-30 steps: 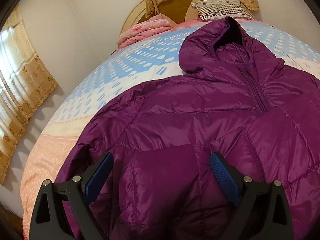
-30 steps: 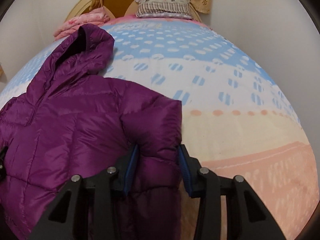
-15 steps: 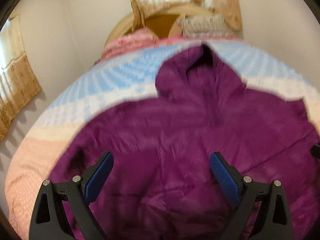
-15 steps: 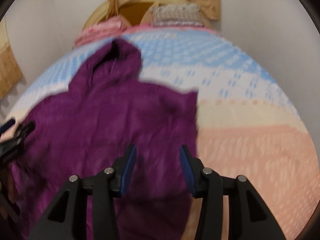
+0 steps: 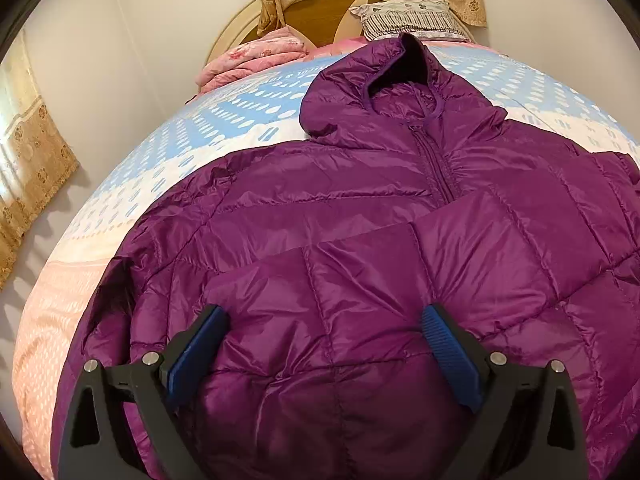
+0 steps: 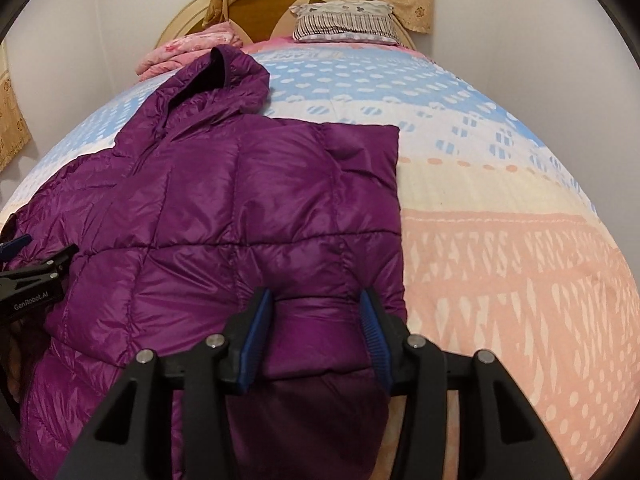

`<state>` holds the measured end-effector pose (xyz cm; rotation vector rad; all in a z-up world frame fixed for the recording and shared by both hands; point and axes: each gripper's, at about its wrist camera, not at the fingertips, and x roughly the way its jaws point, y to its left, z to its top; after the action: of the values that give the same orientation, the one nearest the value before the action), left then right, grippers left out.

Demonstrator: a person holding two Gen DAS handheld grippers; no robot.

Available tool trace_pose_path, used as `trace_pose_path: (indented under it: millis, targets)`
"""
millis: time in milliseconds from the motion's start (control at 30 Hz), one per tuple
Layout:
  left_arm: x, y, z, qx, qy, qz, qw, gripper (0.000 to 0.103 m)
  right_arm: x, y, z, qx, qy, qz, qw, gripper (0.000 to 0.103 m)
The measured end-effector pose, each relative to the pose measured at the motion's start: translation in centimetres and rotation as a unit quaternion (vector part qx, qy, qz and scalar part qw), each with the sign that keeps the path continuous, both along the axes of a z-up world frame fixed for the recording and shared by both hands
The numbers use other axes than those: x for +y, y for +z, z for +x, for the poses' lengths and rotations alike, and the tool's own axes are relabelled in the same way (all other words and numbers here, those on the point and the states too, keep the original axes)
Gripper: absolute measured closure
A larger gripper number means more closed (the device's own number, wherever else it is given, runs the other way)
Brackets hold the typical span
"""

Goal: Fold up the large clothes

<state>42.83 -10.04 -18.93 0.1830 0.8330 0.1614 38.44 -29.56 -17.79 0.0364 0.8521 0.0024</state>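
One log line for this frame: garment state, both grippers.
jacket: purple, flat on bed, both sleeves folded in | left gripper: open above it | right gripper: jaws just opening, sleeve between

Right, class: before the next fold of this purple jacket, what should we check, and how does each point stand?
1. The jacket lies flat on the bed, hood toward the pillow: ok.
2. The left tool is open above the jacket: ok.
3. The right tool is letting go: its jaws have just been opening, fabric between them but not pinched: ok.
4. The folded edge beside the right tool is straight: ok.
5. The zip is closed: lower part covered, cannot tell.
6. The hem is even: out of view, cannot tell.
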Motion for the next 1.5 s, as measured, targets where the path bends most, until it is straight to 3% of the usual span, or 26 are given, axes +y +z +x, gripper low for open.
trace_pose_path:
  millis: [733,800,867,900,1033,1133,1233,1367,1500]
  targets:
    - [0.1,0.2,0.1,0.005,-0.004,-0.007,1.0000,0.003,2.0,-0.2,0.3,0.009,-0.005,-0.085,0.996,0.051]
    - [0.6,0.9,-0.4,0.017,-0.009,-0.008,0.9998,0.003,1.9,0.1,0.4,0.014,-0.013,-0.095,0.995,0.045]
    - [1.4,2.5,-1.8,0.016,-0.011,-0.013,0.9997,0.003,1.3,0.9,0.3,0.022,-0.023,-0.103,0.994,0.017]
    - [1.9,3.4,-2.7,0.011,-0.016,-0.022,0.9996,0.003,0.7,2.0,-0.7,0.008,-0.030,-0.090,0.995,0.014]
    - [5.8,7.9,-8.0,-0.040,-0.031,-0.039,0.9980,0.003,-0.2,4.0,-5.1,-0.017,-0.022,-0.036,0.999,0.012]
    - [11.4,8.9,-12.4,-0.064,0.002,-0.015,0.9978,0.003,0.5,4.2,-8.9,-0.017,-0.003,-0.023,1.000,0.012]
    - [16.9,7.7,-16.0,-0.064,0.057,0.010,0.9963,0.003,1.7,4.3,-12.1,-0.026,0.018,-0.002,1.000,0.012]
    - [24.1,5.1,-21.5,-0.036,0.133,0.017,0.9904,0.003,3.4,4.2,-14.7,-0.038,0.032,0.012,0.999,0.011]
    - [29.0,2.9,-27.2,-0.015,0.188,-0.014,0.9820,0.003,6.0,4.3,-16.5,-0.058,0.059,0.005,0.997,0.011]
